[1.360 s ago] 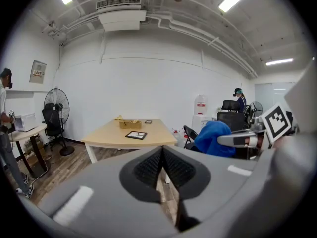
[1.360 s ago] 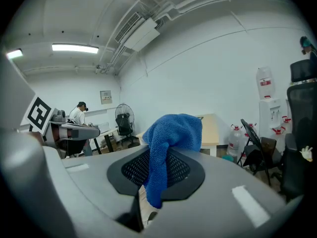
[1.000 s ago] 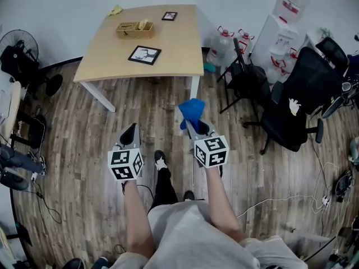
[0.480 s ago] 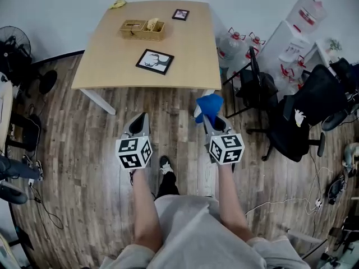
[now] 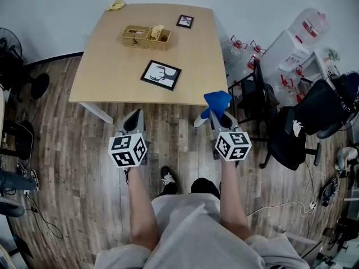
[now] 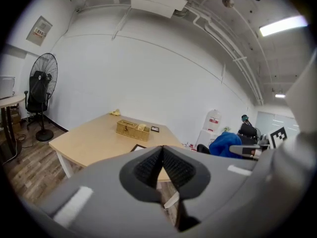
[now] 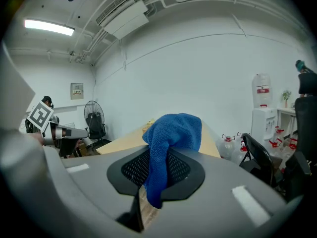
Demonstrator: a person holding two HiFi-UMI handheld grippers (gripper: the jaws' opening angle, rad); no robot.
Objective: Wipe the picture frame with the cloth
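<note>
Both tools have drawn closer to the pale wooden worktop [image 5: 109, 66]. The left tool [image 5: 133, 115] has its ribbed jaws pressed together, empty. The flat, black-rimmed picture frame [image 5: 161, 74] lies ahead, between both tools. The right tool [image 5: 220, 118] pinches a nubbly blue cloth [image 5: 217, 101], bunched over its tips.

cloth [image 5: 217, 101]: solid blue, fine knit texture. 
right gripper [image 5: 220, 115]: grey body, black mesh pads [image 7: 132, 168], cube in black-and-white square markers. 
left gripper [image 5: 133, 116]: same colours. 
picture frame [image 5: 161, 74]: black border, white picture with a dark antlered figure. 
small frame [image 5: 185, 21], 1 o'clock of it: black border, pale inside. 
basket [image 5: 145, 37], 11 o'clock of it: golden weave. 
table [image 5: 106, 66]: light tan wood. 
yellow thing [image 5: 116, 4] at the table's 11 o'clock corner. 
floor [image 5: 73, 150]: grey-brown planks. 
chairs [image 5: 305, 114], 3 o'clock: black.
</note>
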